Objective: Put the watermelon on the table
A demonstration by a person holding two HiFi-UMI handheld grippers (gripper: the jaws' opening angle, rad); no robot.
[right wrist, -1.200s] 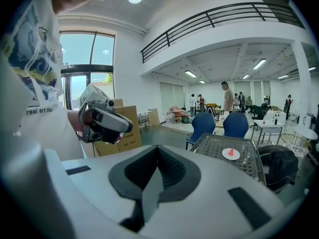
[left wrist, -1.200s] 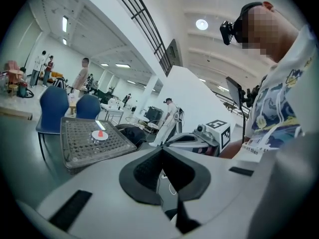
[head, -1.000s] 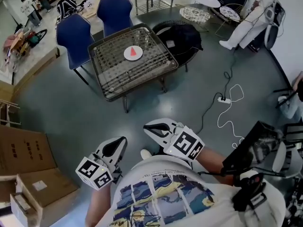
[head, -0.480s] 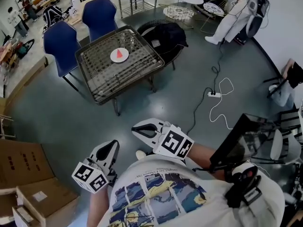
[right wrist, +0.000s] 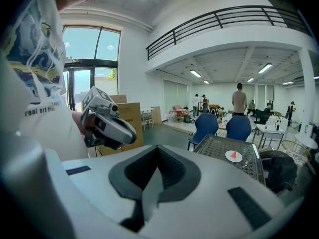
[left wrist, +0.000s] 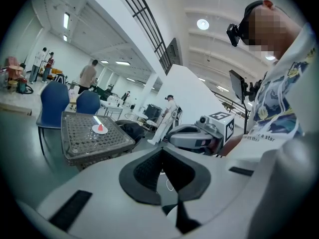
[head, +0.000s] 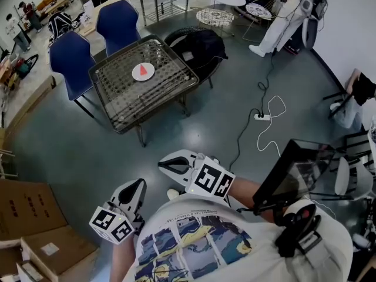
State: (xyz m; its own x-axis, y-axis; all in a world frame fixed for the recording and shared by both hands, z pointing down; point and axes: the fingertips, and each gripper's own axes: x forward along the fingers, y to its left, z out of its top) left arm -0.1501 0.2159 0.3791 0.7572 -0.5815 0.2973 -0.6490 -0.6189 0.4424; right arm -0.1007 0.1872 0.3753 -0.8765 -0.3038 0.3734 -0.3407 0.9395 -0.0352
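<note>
A red watermelon slice (head: 143, 70) stands on a white plate (head: 151, 76) on the mesh-topped table (head: 126, 101), far ahead of me across the grey floor. Both grippers hang close to my torso, well short of the table. My left gripper (head: 140, 183) is shut and holds nothing; in its own view its dark pads (left wrist: 144, 171) meet, with the slice (left wrist: 100, 127) small at the left. My right gripper (head: 161, 164) also looks shut and empty, and its view has the slice (right wrist: 233, 154) and the table (right wrist: 219, 148) at the right.
Two blue chairs (head: 70, 57) (head: 117, 19) stand behind the table, and a black bag (head: 200, 46) lies beside it. A power strip with a white cable (head: 262, 116) lies on the floor at right. Cardboard boxes (head: 29, 210) sit at lower left. People stand far off.
In the head view the table and plate have drifted left and up. Both grippers keep about the same place in front of my torso, still shut.
</note>
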